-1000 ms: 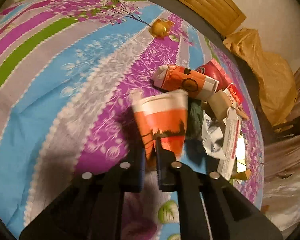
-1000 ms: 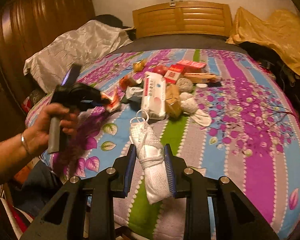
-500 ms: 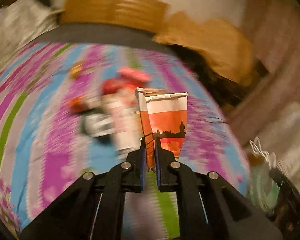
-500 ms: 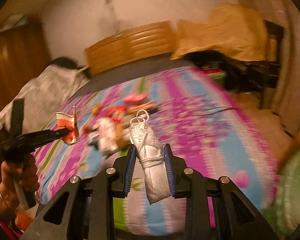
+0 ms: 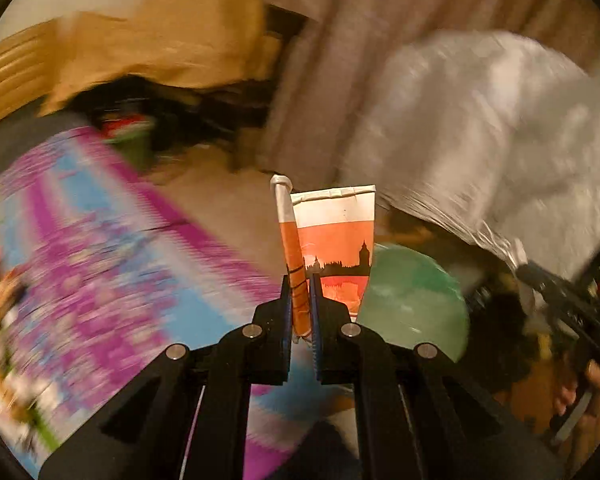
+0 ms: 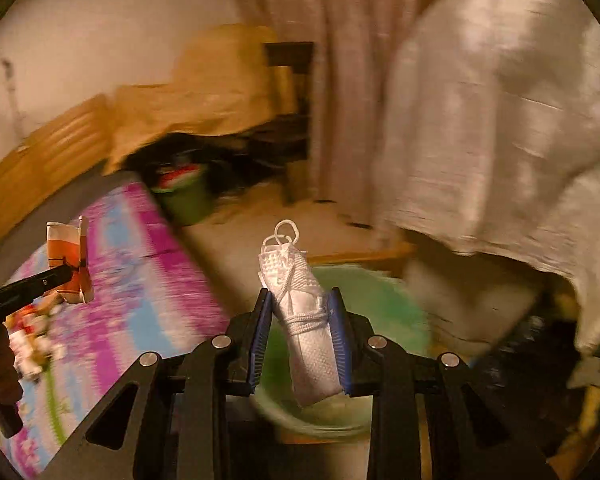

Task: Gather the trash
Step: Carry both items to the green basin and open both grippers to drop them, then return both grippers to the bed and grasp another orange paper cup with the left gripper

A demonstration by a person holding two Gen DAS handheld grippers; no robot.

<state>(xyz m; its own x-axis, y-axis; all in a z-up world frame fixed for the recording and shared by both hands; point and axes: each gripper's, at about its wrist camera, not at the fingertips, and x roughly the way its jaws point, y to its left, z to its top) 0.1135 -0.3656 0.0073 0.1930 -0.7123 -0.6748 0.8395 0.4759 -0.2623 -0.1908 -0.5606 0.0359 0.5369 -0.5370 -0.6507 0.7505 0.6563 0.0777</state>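
Observation:
My left gripper [image 5: 301, 304] is shut on a flattened orange-and-white paper cup [image 5: 332, 248] with a dark skyline print, held upright in the air. The cup also shows in the right wrist view [image 6: 68, 260], over the bedspread. My right gripper [image 6: 300, 316] is shut on a rolled white face mask [image 6: 304, 320] tied with its strings. A green bin [image 6: 352, 312] sits on the floor just below and beyond the mask; in the left wrist view the green bin [image 5: 412, 300] lies right of the cup. Both views are motion-blurred.
The bed with its purple, blue and green bedspread [image 6: 132, 292] lies left, with leftover trash [image 6: 28, 332] on it. A large white sack [image 6: 500, 140] hangs at right. A small green bucket [image 6: 184, 196], beige curtains [image 6: 320, 60] and a yellow cloth pile [image 6: 204, 88] stand behind.
Both grippers have swung right, away from the trash pile on the bed toward the floor side. The green bin and white sack have come into view. Both keep their loads.

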